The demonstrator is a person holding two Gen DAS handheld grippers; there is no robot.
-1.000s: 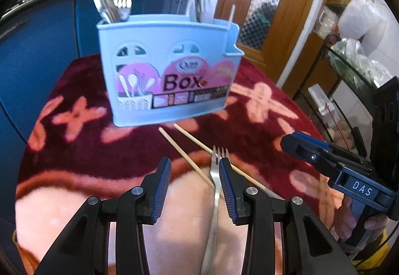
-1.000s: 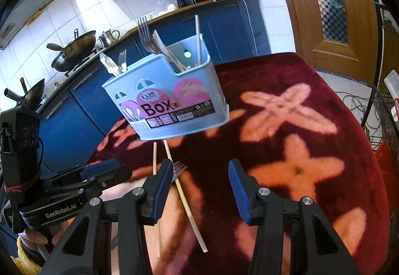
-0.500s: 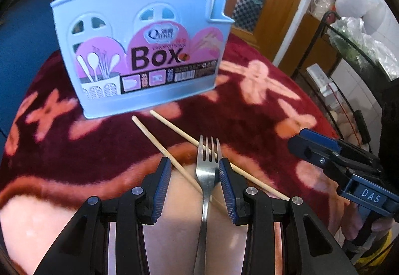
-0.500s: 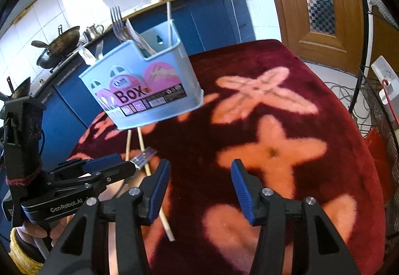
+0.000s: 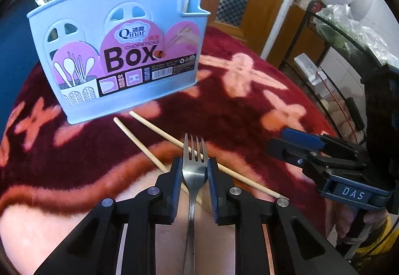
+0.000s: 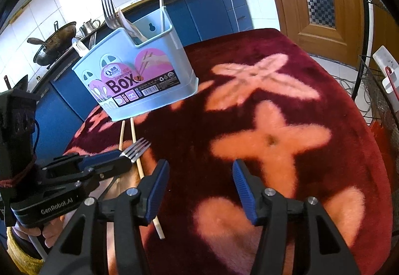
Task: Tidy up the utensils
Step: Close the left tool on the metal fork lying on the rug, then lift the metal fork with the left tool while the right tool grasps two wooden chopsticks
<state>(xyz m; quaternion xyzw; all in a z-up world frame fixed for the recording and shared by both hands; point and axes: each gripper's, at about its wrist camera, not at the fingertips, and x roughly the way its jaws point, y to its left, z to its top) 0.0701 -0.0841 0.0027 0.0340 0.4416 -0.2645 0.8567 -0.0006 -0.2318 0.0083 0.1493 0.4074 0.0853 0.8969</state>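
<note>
Between the fingers of my left hand-held gripper (image 5: 194,175) lies the fork (image 5: 194,170); its jaws have just been closing and now clamp the fork's neck, tines pointing ahead. Two chopsticks (image 5: 149,147) lie under it on the worktop (image 5: 249,113). Beyond stands the blue utensil box (image 5: 119,60). My right hand-held gripper (image 6: 200,187) is spread apart, grasping nothing.
</note>
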